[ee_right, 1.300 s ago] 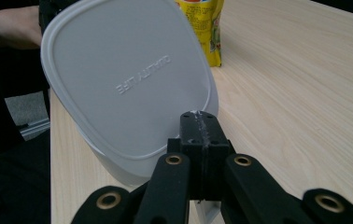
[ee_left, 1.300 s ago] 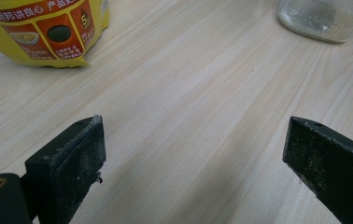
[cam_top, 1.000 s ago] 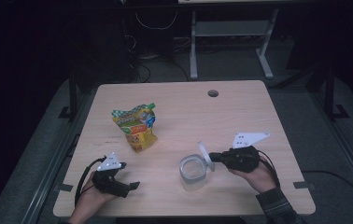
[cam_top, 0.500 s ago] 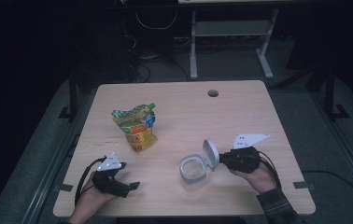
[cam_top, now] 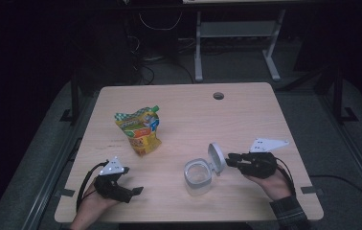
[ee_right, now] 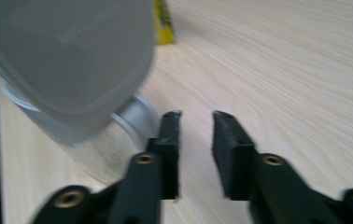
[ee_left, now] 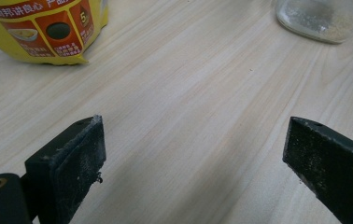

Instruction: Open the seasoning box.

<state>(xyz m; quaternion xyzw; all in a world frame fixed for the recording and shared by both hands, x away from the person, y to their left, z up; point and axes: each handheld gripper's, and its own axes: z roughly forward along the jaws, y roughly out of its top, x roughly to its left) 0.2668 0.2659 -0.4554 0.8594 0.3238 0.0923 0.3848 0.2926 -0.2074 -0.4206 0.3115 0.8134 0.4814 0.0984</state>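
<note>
The clear jar (cam_top: 198, 176) stands upright, mouth up, its hinged lid (cam_top: 216, 157) tipped open toward the right gripper (cam_top: 229, 160) just beside it. That gripper's jaws are slightly parted, grasping nothing. A little pale powder lies in the jar; the left gripper (cam_top: 137, 190) rests wide open, well apart.

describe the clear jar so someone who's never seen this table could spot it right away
On the light wooden table, look along the near edge, closer to the right gripper than to the left gripper. There stands the clear jar, low and rounded, with its pale hinged lid flipped up on the side toward the right gripper. The yellow snack pouch farther back is opaque and brightly printed; the jar is see-through.
</note>
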